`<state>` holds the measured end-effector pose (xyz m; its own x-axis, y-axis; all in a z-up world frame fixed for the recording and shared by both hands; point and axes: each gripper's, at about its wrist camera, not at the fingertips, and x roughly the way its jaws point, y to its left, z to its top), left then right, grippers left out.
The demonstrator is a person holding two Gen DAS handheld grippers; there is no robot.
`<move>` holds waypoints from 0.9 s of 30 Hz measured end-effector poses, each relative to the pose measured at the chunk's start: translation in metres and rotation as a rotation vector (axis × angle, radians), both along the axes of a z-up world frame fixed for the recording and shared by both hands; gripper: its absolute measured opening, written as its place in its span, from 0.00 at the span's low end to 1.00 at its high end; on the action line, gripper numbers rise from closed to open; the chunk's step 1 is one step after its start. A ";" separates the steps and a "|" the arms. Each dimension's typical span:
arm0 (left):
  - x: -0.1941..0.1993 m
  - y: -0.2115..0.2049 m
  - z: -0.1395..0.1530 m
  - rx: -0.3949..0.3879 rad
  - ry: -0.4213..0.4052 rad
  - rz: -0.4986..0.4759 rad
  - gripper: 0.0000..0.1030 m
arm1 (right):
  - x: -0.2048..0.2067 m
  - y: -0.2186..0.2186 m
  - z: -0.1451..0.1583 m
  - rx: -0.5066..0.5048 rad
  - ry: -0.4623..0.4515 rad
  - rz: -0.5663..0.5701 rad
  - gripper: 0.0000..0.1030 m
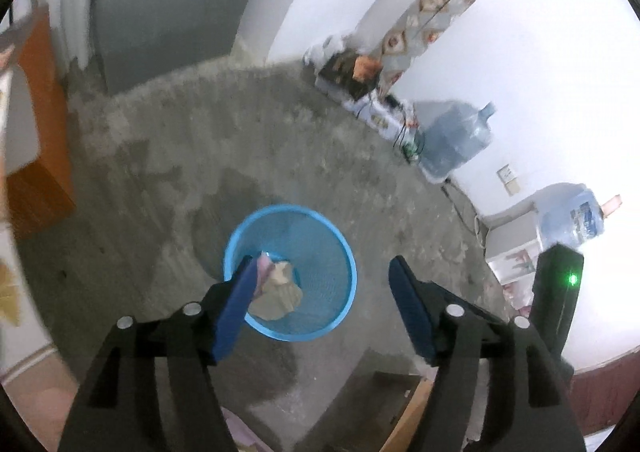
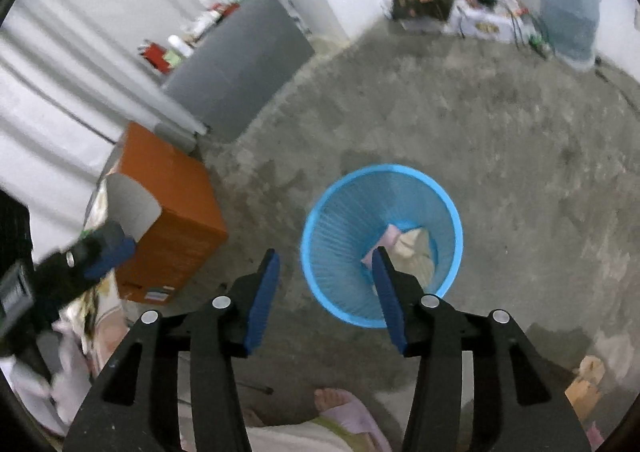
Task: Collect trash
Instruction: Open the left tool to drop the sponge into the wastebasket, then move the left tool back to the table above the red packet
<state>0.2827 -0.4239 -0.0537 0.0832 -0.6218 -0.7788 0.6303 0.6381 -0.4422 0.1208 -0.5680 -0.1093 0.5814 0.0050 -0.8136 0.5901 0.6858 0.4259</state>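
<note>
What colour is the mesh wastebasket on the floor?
Light blue; the wastebasket shows best in the right wrist view.

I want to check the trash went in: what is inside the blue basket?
Inside the blue basket lie a crumpled beige paper and a pinkish scrap. A finger of the hand-held gripper covers part of them, so anything beneath stays unseen.

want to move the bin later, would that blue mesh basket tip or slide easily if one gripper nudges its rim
Probably yes. The blue basket has thin mesh walls and holds only some crumpled paper, so it looks light. It narrows toward its base, so a rim push would likely tip it. The rough concrete floor may resist sliding.
</note>
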 end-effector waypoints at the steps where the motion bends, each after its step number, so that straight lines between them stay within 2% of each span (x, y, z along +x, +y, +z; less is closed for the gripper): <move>1: 0.000 0.009 0.009 -0.010 -0.009 0.006 0.67 | -0.004 0.007 0.010 -0.025 -0.018 0.011 0.50; 5: -0.006 0.056 0.048 -0.076 -0.043 0.038 0.69 | -0.012 0.033 0.046 -0.136 -0.071 0.049 0.61; 9: -0.015 0.098 0.081 -0.115 -0.093 0.049 0.69 | -0.014 0.063 0.085 -0.238 -0.134 0.113 0.70; 11: -0.019 0.117 0.096 -0.127 -0.119 0.057 0.70 | -0.015 0.077 0.101 -0.283 -0.168 0.143 0.79; 14: -0.026 0.154 0.121 -0.149 -0.166 0.077 0.74 | -0.015 0.103 0.124 -0.353 -0.221 0.191 0.87; 20: -0.044 0.219 0.154 -0.185 -0.281 0.125 0.77 | -0.008 0.149 0.152 -0.439 -0.273 0.272 0.91; 27: -0.056 0.311 0.180 -0.235 -0.349 0.217 0.77 | 0.008 0.192 0.176 -0.405 -0.335 0.373 0.91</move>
